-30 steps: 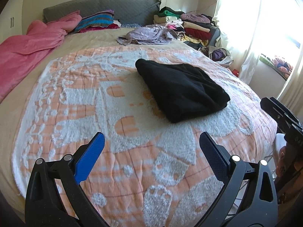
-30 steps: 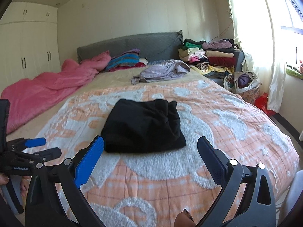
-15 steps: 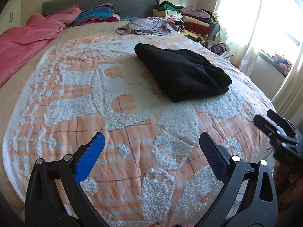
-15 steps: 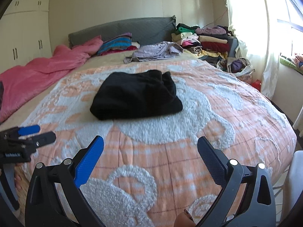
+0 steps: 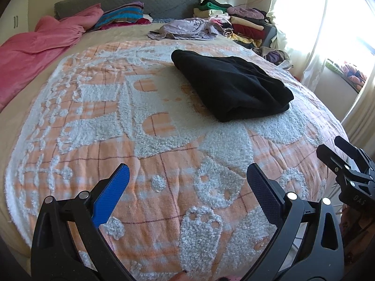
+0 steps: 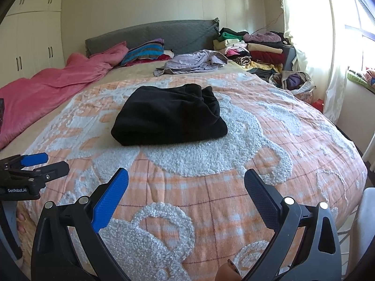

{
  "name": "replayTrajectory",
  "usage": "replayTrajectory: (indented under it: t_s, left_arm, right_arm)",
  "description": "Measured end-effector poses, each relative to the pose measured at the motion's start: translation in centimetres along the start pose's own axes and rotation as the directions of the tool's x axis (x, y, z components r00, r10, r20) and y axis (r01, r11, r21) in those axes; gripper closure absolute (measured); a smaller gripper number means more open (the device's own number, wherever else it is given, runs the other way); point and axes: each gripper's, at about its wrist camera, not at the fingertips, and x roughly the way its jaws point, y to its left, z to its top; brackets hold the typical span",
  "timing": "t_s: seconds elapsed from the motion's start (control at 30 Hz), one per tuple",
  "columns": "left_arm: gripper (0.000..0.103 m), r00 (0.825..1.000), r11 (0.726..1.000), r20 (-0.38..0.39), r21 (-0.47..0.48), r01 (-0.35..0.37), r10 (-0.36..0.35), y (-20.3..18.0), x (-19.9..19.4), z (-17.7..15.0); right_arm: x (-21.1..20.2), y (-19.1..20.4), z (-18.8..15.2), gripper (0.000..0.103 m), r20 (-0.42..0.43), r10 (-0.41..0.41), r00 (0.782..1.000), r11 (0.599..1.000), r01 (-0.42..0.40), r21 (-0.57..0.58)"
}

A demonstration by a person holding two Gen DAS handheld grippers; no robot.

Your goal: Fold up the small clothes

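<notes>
Bedroom, strong daylight through a curtained window on the right; a wide bed under an orange-and-white tufted blanket (image 5: 145,126) fills both views. Black garment (image 5: 232,86) lies mid-bed on the blanket, right of centre in the left wrist view, already folded into a thick rectangular bundle with stacked layers showing at its near edge. Left gripper (image 5: 187,187) hovers over the near part of the blanket, fingers spread wide, nothing between them; well apart from the garment. Right gripper (image 6: 186,187) likewise, fingers wide and empty, low over the near blanket, garment straight ahead but out of reach. Each gripper appears at the edge of the other's view. Judgement: this piece looks finished, or close to it; one end is somewhat bunched in the right wrist view and might want smoothing. What is left is probably the next item. A crumpled lilac garment (image 6: 194,63) lies loose near the headboard (image 6: 150,32), unfolded, the likeliest candidate. Around: pink duvet (image 5: 35,46) heaped along the left side, striped pillows (image 6: 144,51) by the headboard, a stack of folded clothes (image 6: 255,46) at the far right corner, a bag (image 6: 297,82) below it. Nothing blocks the path to the black bundle; reaching the lilac one means passing over or around it.
</notes>
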Motion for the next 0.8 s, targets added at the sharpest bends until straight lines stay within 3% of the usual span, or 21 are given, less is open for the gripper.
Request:
replayTrajectory:
  t_s: [0.8]
  left_arm:
    - [0.009,0.999,0.999,-0.005,0.007,-0.047,0.047,0.0,-0.27,0.1]
  right_arm:
    - [0.29,0.34,-0.16,0.005,-0.014,0.003,1.0,1.0,-0.003,-0.002]
